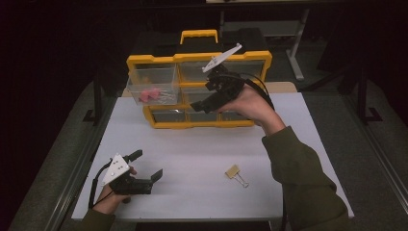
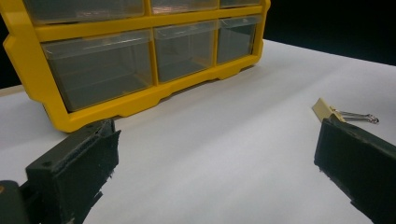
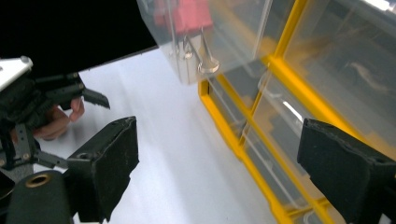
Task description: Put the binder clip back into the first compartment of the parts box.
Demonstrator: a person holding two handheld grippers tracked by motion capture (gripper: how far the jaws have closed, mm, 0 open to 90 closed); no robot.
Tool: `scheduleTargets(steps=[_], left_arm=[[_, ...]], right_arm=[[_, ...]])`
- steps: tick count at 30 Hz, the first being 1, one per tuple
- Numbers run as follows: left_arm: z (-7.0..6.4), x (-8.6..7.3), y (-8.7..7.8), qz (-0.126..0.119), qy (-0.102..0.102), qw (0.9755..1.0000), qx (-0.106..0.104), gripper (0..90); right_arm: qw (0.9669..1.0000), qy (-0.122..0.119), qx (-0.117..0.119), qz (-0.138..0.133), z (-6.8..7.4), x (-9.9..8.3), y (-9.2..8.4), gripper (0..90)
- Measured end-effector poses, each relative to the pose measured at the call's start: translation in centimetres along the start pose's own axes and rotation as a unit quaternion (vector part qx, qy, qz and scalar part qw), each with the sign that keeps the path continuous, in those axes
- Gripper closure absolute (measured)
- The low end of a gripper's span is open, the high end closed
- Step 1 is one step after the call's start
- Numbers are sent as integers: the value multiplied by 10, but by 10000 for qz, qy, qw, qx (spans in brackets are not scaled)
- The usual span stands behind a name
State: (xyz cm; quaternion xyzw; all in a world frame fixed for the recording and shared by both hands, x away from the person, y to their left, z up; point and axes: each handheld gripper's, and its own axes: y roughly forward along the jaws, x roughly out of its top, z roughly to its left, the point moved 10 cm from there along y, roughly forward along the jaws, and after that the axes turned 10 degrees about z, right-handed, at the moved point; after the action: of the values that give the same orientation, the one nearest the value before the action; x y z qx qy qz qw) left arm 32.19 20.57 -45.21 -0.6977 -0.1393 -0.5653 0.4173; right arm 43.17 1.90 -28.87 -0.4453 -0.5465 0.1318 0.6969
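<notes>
Top-left drawer (image 1: pixel 153 84) of the yellow organiser (image 1: pixel 198 57) stands pulled out, pink clips inside; right gripper (image 1: pixel 204 105) released before it; left gripper (image 1: pixel 146 166) released at seven o'clock; tan binder clip (image 1: pixel 234 172) still on worktop (image 1: pixel 202 144) at five o'clock, unstowed.

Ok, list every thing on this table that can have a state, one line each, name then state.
top-left drawer: pulled out of the yellow organiser, pink clips inside
other drawers: pushed in
tan binder clip: lying flat on the white table, held by nothing
left gripper: open, empty, low over the table
right gripper: open, empty, in front of the organiser
</notes>
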Motion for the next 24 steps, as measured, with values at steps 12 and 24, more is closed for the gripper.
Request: scheduleTargets(steps=[12, 24], left_arm=[[-1, 0, 1, -11, -14, 10000, -1, 0], [0, -2, 0, 53, 9, 10000, 14, 0]], right_arm=[[9999, 91, -87, 69, 3, -37, 11, 122], [9994, 296, -90, 155, 4, -71, 23, 127]])
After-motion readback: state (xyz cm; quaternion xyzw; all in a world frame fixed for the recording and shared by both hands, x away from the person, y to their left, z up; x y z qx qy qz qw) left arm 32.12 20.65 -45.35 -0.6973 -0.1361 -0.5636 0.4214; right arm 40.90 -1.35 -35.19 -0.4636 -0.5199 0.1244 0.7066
